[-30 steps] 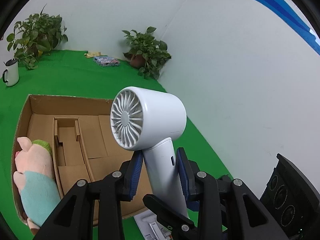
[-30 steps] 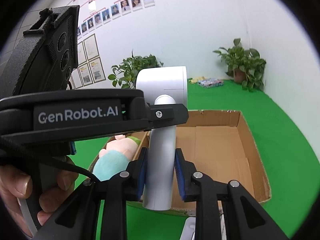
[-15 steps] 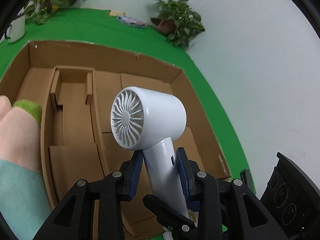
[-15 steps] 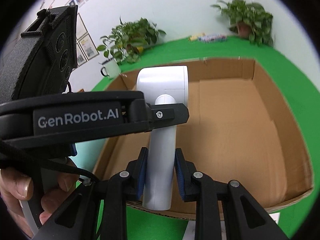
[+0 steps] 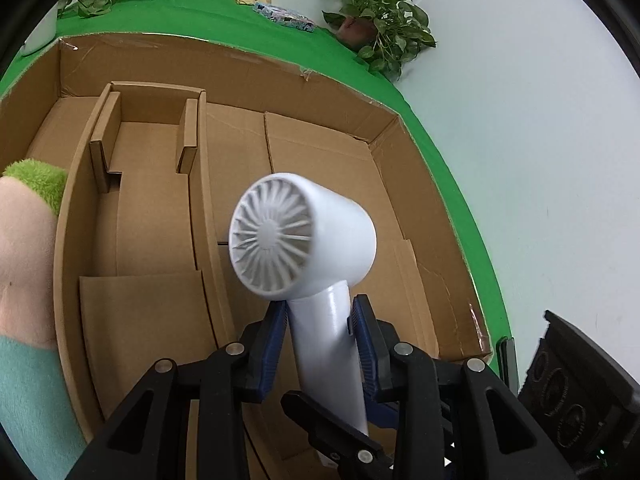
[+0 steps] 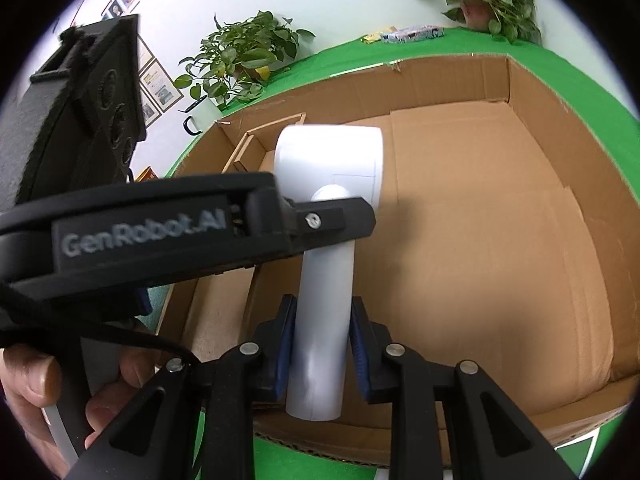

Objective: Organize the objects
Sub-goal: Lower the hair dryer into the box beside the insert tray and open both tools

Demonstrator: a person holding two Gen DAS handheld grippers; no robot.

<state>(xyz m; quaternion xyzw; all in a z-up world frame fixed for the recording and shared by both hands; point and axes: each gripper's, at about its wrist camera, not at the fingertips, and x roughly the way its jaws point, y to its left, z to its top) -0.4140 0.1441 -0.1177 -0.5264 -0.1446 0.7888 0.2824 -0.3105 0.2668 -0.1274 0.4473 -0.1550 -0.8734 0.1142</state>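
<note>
Presently catalogued: one white plastic hair dryer with a short cylindrical barrel and a round ribbed rear grille (image 5: 304,236), held in the air above an open brown corrugated cardboard box (image 5: 384,148) that stands on a green-covered table (image 5: 224,8).

Item, axis: the handle's long axis runs from the grips up and away to the barrel; the barrel lies crosswise to it, grille turned toward the left camera, plain side wall toward the right camera (image 6: 332,160).

Item, hold: both devices pinch the handle. The left hand-held gripper (image 5: 320,320) has its blue pads pressed on the upper handle, just under the barrel. The right hand-held gripper (image 6: 322,336) has its pads pressed on the lower handle, near its cut end. The left one thus sits nearer the barrel, the right one nearer the free end; neither is spread.

Item, position relative to the box: the dryer hangs over the wide undivided bay on the right side of the box, beside a folded cardboard divider insert (image 5: 148,168). The floor of that bay lies below and ahead of both grips.

Item, neighbours: a plush toy in pink, green and teal (image 5: 28,264) fills the box's leftmost bay, well apart from the dryer.

Judgement: lowering along the handle's axis would stand the dryer on end; tipping it flat looks the steadier placement.
</note>
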